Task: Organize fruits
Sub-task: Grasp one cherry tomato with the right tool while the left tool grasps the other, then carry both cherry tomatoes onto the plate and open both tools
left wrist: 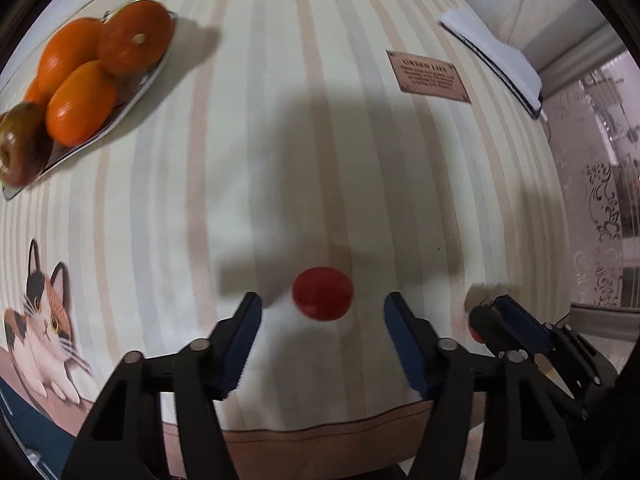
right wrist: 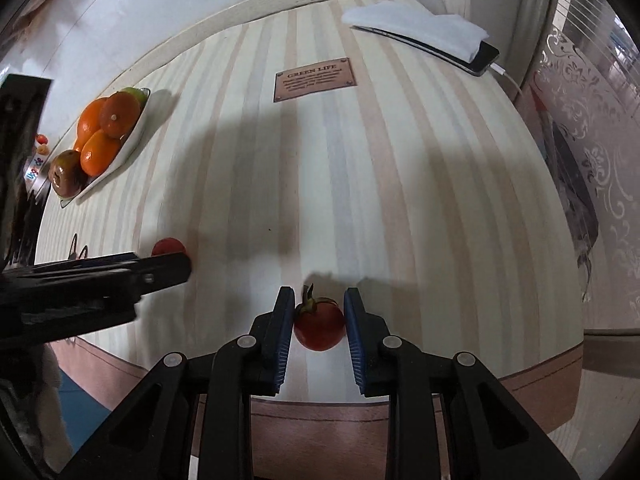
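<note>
A small red tomato [left wrist: 323, 299] lies on the striped table, between and just ahead of the open fingers of my left gripper [left wrist: 323, 312]; the fingers stand apart from it. It also shows in the right wrist view [right wrist: 168, 246] behind the left gripper's finger [right wrist: 120, 272]. My right gripper [right wrist: 319, 312] is shut on a second red tomato with a green stem [right wrist: 319, 326], low over the table near its front edge. In the left wrist view the right gripper [left wrist: 500, 320] appears at the right with that tomato [left wrist: 476, 334] mostly hidden.
A glass plate [left wrist: 132, 92] at the far left holds several oranges [left wrist: 80, 102] and a brownish apple [left wrist: 20, 144]; it also shows in the right wrist view [right wrist: 120, 152]. A phone under white tissue [right wrist: 424, 36] lies at the far right corner. A brown label [right wrist: 314, 79] is printed mid-table.
</note>
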The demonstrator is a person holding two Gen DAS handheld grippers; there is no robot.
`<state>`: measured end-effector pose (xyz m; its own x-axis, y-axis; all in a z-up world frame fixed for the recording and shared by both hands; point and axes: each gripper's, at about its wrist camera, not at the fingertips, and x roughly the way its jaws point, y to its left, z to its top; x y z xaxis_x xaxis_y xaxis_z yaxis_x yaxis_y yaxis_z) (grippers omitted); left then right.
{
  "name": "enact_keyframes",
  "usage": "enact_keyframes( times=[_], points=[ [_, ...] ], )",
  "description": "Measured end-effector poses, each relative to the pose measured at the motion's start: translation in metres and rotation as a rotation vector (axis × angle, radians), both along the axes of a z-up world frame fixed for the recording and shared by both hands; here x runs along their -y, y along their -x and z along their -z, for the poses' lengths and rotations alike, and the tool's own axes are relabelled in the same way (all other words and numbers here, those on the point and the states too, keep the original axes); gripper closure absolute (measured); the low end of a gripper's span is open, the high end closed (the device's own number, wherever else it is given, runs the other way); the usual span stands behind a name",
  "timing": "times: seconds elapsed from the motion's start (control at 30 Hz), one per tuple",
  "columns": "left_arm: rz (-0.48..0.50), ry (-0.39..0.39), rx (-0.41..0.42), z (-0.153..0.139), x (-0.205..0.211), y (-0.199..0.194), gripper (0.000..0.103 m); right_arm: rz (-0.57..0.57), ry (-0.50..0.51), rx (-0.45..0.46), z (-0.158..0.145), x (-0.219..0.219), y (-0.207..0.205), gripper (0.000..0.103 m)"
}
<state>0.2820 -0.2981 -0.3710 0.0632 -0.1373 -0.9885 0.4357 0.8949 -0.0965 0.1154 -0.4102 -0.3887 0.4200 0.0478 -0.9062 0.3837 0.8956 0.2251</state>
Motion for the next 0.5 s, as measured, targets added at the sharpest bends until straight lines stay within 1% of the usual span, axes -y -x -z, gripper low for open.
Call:
enact_keyframes(
  times=[0.07,0.1,0.17,0.23,0.5],
  points=[
    [0.008,-0.016,0.008,0.004,0.004,0.000,0.060,0.002,0.004,-0.001,-0.001,0.000,0.000,0.075],
    [0.008,-0.022,0.012,0.005,0.005,0.000,0.062,0.002,0.005,-0.002,0.000,-0.001,0.000,0.075],
    [0.014,-0.026,0.030,0.005,0.009,0.000,0.071,0.005,0.005,-0.003,0.000,-0.001,-0.001,0.075],
    [0.016,-0.024,0.035,0.007,0.011,0.001,0.075,0.006,0.006,-0.003,-0.001,0.000,-0.001,0.075],
    [0.008,-0.013,0.040,0.003,0.000,0.000,0.075,0.008,0.015,-0.002,-0.002,-0.002,-0.002,0.075]
  ],
)
